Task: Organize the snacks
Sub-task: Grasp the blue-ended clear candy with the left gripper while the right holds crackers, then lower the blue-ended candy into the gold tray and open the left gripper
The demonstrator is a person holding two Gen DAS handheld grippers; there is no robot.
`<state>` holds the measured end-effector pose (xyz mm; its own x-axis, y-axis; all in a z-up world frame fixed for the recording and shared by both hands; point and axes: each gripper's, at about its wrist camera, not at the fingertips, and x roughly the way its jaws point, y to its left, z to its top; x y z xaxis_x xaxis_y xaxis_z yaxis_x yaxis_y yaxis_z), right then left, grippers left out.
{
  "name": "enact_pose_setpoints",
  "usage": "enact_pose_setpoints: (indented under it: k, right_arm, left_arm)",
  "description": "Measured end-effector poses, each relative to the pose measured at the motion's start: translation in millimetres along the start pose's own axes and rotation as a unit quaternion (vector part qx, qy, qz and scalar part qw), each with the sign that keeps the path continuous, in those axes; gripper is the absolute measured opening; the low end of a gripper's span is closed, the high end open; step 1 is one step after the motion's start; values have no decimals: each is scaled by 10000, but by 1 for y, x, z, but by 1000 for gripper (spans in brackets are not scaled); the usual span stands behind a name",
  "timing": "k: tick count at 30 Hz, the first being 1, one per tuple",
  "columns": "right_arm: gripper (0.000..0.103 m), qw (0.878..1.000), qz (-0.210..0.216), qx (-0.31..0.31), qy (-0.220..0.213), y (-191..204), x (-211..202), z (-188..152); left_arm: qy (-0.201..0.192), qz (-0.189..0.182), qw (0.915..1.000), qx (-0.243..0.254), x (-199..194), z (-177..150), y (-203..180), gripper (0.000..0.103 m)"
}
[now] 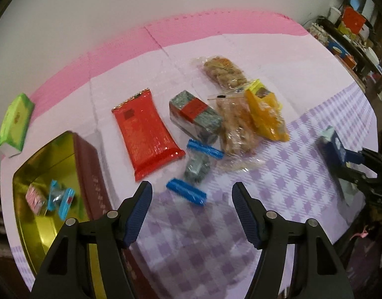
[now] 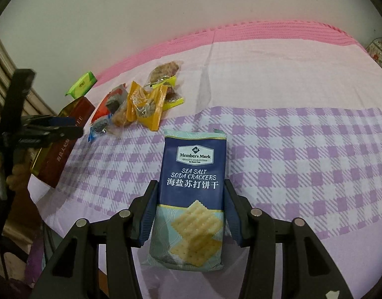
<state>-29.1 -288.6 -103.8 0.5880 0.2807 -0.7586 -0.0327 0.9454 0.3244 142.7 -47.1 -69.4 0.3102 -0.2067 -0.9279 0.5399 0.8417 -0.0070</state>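
My right gripper point(image 2: 191, 186) is shut on a blue soda cracker pack point(image 2: 193, 174), held above the checked cloth; it also shows at the right of the left wrist view point(image 1: 334, 144). My left gripper point(image 1: 192, 191) is open and empty over the cloth, just short of a blue-ended candy point(image 1: 197, 169). Beyond it lie a red packet point(image 1: 146, 132), a grey and red box point(image 1: 194, 113), clear-wrapped pastries point(image 1: 224, 72) and an orange bag point(image 1: 265, 114). An open gold tin point(image 1: 54, 154) at the left holds a pink candy point(image 1: 35, 198) and a blue-wrapped candy point(image 1: 60, 198).
A green box point(image 1: 15, 122) lies at the far left near the table edge. A pink mat point(image 2: 265, 31) runs along the wall at the back. Cluttered shelves point(image 1: 350, 32) stand beyond the table's right end.
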Motion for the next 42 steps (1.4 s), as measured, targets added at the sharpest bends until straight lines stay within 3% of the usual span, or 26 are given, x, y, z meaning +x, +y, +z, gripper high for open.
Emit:
enact_pose_setpoints:
  k: [5, 9, 14, 18, 23, 27, 35, 42]
  right_arm:
    - [47, 9999, 78, 25, -66, -3, -2, -1]
    - [47, 9998, 122, 49, -113, -5, -3, -2]
    - [46, 9998, 122, 42, -161, -5, -4, -3]
    - [46, 9999, 41, -20, -139, -1, -4, -3]
    - [47, 9988, -316, -360, -60, 12, 1, -3]
    - [45, 9922, -754, -995, 13, 30, 6, -6]
    - [44, 9955, -538, -781, -50, 21, -1, -5]
    - [44, 9979, -376, -517, -107, 11, -4, -5]
  left_arm:
    - [340, -47, 9991, 256, 21, 7, 0, 61]
    - [650, -68, 9972, 374, 38, 9, 0, 47]
    - [587, -226, 9979, 136, 42, 18, 13, 46]
    - [508, -97, 9986, 110, 40, 14, 12, 41]
    - [289, 53, 9986, -438, 24, -2, 16, 37]
    - [73, 10, 9963, -852, -3, -21, 11, 37]
    - [-499, -112, 9866, -1550, -72, -56, 18, 37]
    - [-665, 306, 9693, -2346, -103, -99, 70, 37]
